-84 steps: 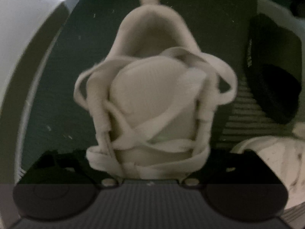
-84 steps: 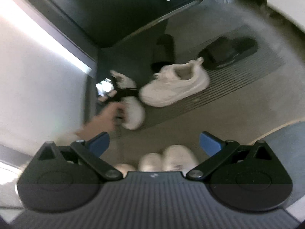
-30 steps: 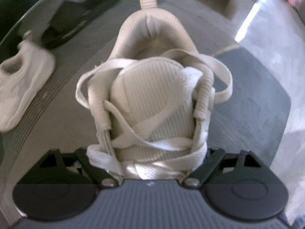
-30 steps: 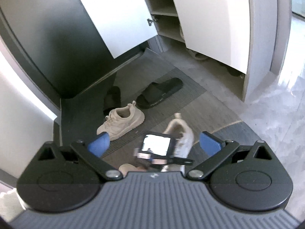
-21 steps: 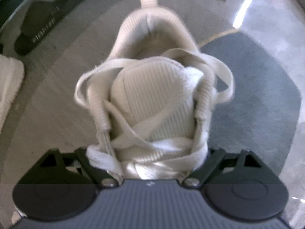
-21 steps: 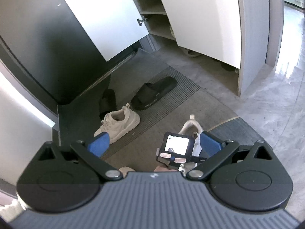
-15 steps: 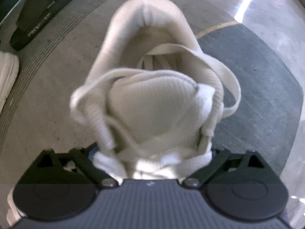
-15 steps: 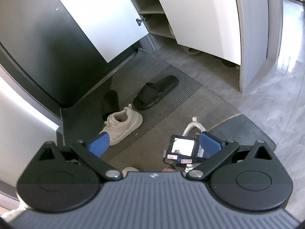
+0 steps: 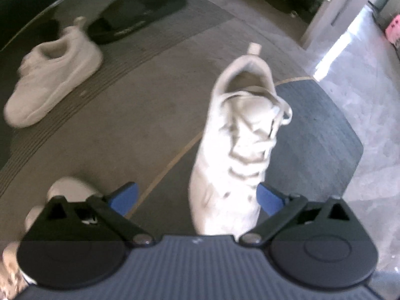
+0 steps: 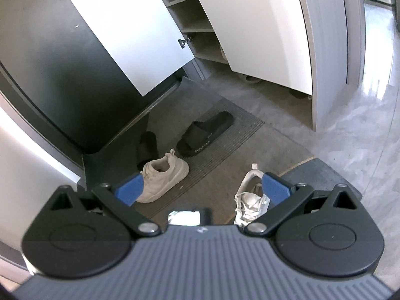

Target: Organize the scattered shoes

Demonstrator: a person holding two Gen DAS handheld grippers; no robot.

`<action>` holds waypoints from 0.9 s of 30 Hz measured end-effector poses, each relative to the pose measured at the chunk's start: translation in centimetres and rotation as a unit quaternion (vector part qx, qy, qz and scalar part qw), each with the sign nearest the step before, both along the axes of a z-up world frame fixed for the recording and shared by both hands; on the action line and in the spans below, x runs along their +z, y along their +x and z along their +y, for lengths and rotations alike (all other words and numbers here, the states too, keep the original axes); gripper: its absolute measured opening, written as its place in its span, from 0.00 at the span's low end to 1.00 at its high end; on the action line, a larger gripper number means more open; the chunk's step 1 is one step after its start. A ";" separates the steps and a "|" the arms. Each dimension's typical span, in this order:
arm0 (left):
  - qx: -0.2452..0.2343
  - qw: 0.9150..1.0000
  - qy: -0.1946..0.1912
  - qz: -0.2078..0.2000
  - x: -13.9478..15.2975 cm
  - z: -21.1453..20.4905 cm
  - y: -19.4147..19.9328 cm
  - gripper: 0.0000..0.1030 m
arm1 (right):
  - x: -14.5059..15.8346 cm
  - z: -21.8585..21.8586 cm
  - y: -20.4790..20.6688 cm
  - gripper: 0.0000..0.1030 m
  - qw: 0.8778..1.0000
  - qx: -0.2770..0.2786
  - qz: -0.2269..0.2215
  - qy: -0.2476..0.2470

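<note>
Grey entryway flooring carries everything: a ribbed mat (image 10: 232,135) toward the upper middle of the right wrist view, a darker mat (image 9: 320,130) at the lower right, and pale glossy tiles beyond. Straddling the edge of that darker mat stands the white sneaker (image 9: 240,145), upright on its sole, heel toward the top of the left wrist frame, laces loose. The left gripper (image 9: 197,197) hangs over its toe with jaws spread wide and nothing between the blue pads (image 9: 268,198), so this shoe looks set down and released.

Its partner, the second white sneaker (image 9: 50,80), lies on the ribbed mat at the upper left of the left wrist frame, well apart from the first and angled differently. One black slide (image 10: 205,135) sits just above it, another black slide (image 10: 147,146) nearer the dark wall. The right gripper (image 10: 202,188) also has its jaws open and empty, held high over the scene.

Judging by this, one sneaker is placed and the pairing is not yet done; the next move likely calls for fetching the partner and lining it up beside the first, heels matching. An open shoe cabinet (image 10: 190,22) with shelves fills the upper part of the right wrist view.
</note>
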State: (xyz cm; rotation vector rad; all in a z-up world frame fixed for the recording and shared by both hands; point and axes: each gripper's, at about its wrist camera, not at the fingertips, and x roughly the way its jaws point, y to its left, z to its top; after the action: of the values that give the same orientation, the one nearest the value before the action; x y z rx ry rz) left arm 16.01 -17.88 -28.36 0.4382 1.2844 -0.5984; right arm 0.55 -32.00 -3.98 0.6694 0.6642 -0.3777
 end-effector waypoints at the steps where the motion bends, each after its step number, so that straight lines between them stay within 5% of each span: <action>1: 0.011 1.000 0.001 -0.001 1.1 0.7 0.2 0.99 | 0.1 0.2 0.0 1.00 1.000 0.001 -0.002 -0.004; 7: 0.047 0.999 -0.023 -0.003 7.7 3.8 -1.0 0.97 | 0.4 0.8 -0.1 1.00 1.000 0.015 -0.011 -0.017; 13: 0.069 0.995 -0.059 -0.049 21.6 5.7 -4.7 0.99 | 0.0 -0.1 -0.7 1.00 1.000 0.024 -0.005 -0.001; 18: 0.093 0.986 -0.139 0.004 30.0 8.2 -8.5 1.00 | -0.8 -0.9 -0.2 1.00 0.998 0.057 0.020 0.017; 24: 0.044 0.986 -0.150 -0.060 34.9 7.9 -15.1 1.00 | -3.8 -0.3 2.7 1.00 0.987 0.113 0.113 -0.030; 27: 0.028 0.986 -0.151 -0.062 35.1 7.8 -17.5 1.00 | -7.1 0.8 5.9 1.00 0.959 0.221 0.164 -0.066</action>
State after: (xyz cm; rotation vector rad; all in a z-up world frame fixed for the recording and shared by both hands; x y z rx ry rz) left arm -1.50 -10.03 6.74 0.1849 1.0634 -0.6952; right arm 6.41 -31.24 -11.08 0.3152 1.0704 -0.1134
